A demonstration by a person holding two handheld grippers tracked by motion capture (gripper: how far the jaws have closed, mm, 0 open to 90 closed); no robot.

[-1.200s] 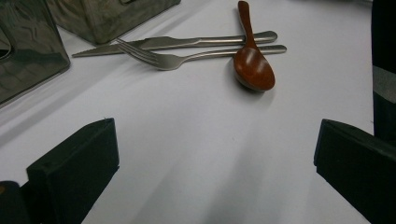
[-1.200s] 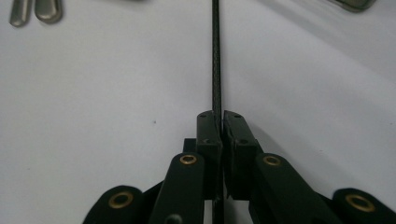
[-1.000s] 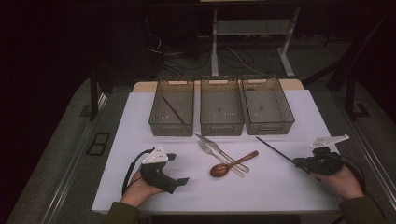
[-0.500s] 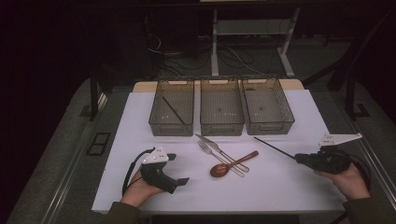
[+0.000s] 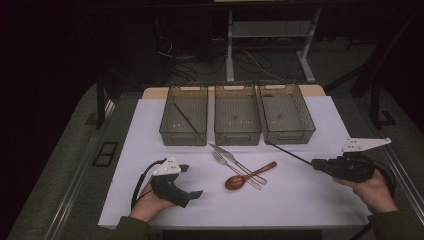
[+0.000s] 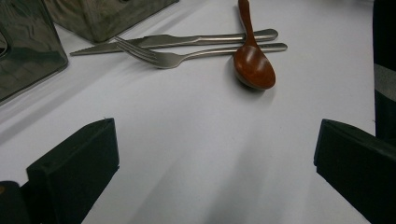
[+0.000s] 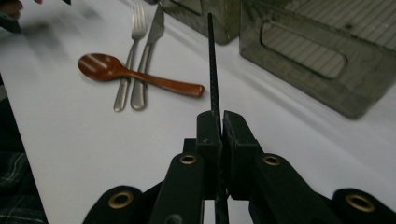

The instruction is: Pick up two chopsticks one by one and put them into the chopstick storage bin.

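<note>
1. Black and thin as a skewer, a single textured black chopstick (image 7: pixel 213 60) is pinched near one end by your right gripper (image 7: pixel 221 128). Its jaws are pressed together on the stick, which juts out in front of them and hangs in the air above the white table sheet (image 5: pixel 150 130).

2. In the high view the free tip of the stick points toward the right-hand one of three clear smoked plastic bins (image 5: pixel 286 112). The left bin (image 5: pixel 184 114) already holds a matching black chopstick (image 5: pixel 185 118), lying on a slant. The middle bin (image 5: pixel 237 113) looks bare.

3. Your left gripper (image 5: pixel 191 181) rests on the sheet with its jaws spread wide and nothing between them.

4. Risk: the grip sits at the very end of a long, slim stick, so it could pivot or slide between the pads if you swing quickly.

5. Risk: the far tip leads the way and could knock a bin wall or catch a rim, which would push the bin or twist the stick loose.

6. Risk: a steel knife (image 5: pixel 237 163), a steel fork (image 5: pixel 235 170) and a brown wooden spoon (image 5: pixel 250 175) lie crossed mid-table; a low sweep could scatter them.

7. Risk: if the sticks are meant to be paired, a release above the nearest bin would put this one in the wrong bin.
</note>
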